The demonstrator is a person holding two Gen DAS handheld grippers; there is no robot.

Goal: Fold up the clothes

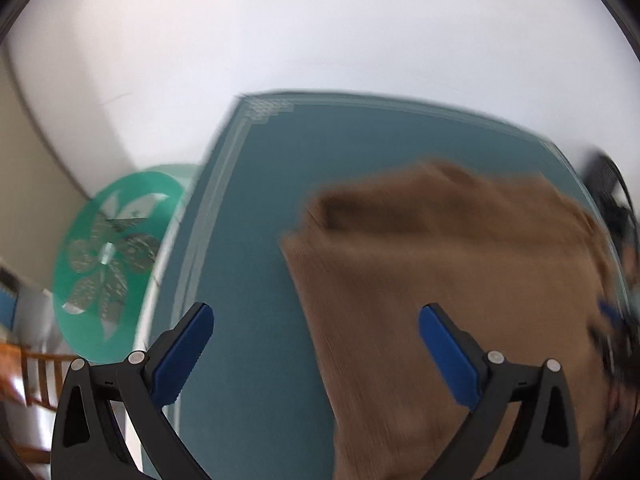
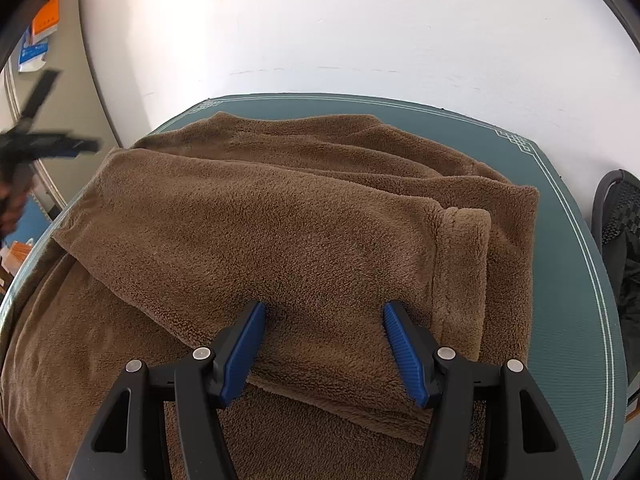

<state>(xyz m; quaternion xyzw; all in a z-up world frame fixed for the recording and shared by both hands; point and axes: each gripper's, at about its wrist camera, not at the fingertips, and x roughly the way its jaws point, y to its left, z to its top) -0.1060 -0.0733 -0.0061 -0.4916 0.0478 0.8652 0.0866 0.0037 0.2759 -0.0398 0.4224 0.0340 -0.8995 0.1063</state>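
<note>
A brown fleece garment (image 2: pixel 304 220) lies on a teal mat (image 2: pixel 568 264), with a sleeve folded across its body. My right gripper (image 2: pixel 324 312) is open, its blue pads resting on the folded sleeve near its lower edge. My left gripper (image 1: pixel 316 316) is open and empty, held above the mat (image 1: pixel 248 248) at the garment's left edge (image 1: pixel 420 280); this view is blurred. The left gripper also shows blurred at the far left of the right wrist view (image 2: pixel 52 146).
A white wall (image 2: pixel 360 28) stands behind the mat. A green round glass table (image 1: pixel 108 256) and a wooden chair (image 1: pixel 32 380) are to the left. A black mesh chair (image 2: pixel 618 216) is at the right.
</note>
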